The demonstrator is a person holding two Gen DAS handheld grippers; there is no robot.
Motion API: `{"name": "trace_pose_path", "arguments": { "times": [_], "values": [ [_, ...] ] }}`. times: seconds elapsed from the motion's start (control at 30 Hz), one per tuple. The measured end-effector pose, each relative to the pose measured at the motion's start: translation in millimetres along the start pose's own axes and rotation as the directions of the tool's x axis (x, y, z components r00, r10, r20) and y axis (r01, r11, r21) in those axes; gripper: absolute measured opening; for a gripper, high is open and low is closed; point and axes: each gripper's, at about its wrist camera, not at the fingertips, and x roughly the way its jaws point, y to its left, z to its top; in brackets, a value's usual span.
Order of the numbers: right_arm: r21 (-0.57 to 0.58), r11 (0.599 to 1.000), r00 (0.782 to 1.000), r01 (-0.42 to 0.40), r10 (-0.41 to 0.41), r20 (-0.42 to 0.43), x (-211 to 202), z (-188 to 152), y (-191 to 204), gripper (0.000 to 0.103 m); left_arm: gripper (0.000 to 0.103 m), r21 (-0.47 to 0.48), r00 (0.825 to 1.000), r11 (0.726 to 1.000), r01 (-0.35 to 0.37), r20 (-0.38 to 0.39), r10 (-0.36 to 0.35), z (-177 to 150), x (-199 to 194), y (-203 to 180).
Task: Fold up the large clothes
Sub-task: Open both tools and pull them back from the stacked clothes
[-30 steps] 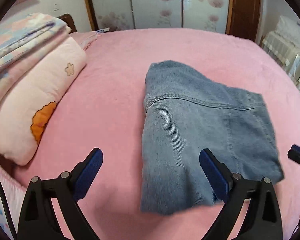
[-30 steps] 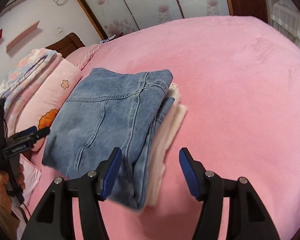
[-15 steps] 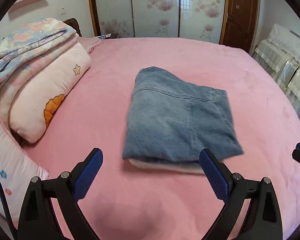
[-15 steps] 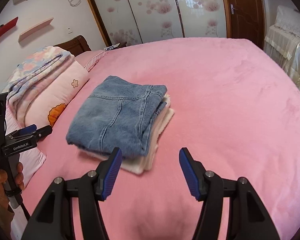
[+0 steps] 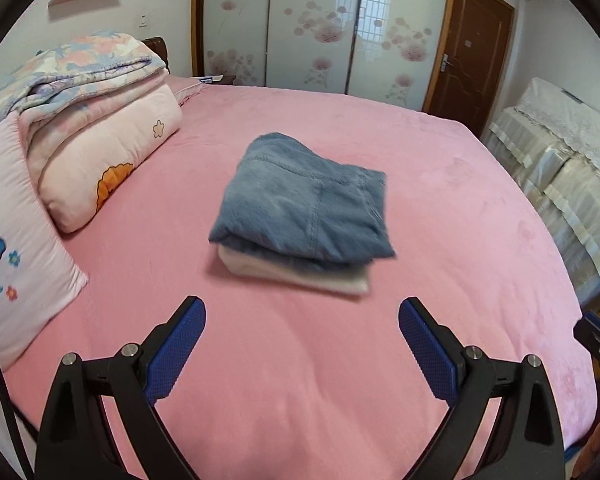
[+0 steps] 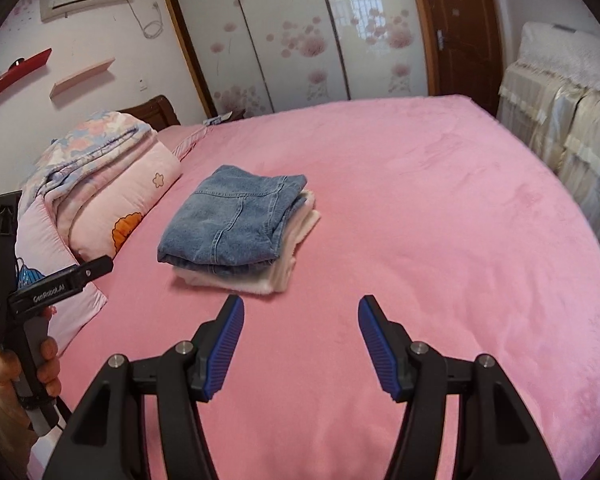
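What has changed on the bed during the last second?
Both the left gripper and the right gripper drew back from the folded jeans, open and empty. The jeans stayed folded on the white garment on the pink bed.

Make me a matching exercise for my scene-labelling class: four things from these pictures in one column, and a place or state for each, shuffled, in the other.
Things:
1. folded jeans
2. cream garment
3. left gripper
4. floral quilt

Places or states:
A. open, holding nothing
B. on the pink pillow
C. top of the stack
D. bottom of the stack, on the pink bed

Pairs: 1-C, 2-D, 3-A, 4-B
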Motion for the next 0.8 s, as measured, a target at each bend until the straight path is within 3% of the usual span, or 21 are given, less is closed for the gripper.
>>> {"name": "trace_pose_path", "arguments": {
  "times": [0.13,0.33,0.57,0.8],
  "values": [
    [0.008,1.0,0.999,0.024,-0.024,0.027,-36.1,-21.4,-3.5,0.06,0.097,-0.001,1.0,1.0,0.025,0.013,-0.025,-32.3,-37.4,-17.4],
    [0.0,0.999,0.998,0.048,-0.048,0.043,-75.2,-55.4,0.7,0.06,0.097,0.012,0.999,0.999,-0.033,0.037,0.033,-78.3,-83.7,-41.9],
    [0.001,0.998,0.997,0.06,-0.06,0.056,-106.1,-97.0,8.8,0.061,0.097,0.011,0.997,0.999,-0.042,0.07,0.041,-124.9,-117.7,-64.6],
    [0.017,0.997,0.996,0.072,-0.073,0.055,-118.5,-125.9,8.9,0.061,0.097,0.022,1.0,0.999,-0.023,-0.011,0.024,-168.0,-117.9,-79.5]
  ]
}}
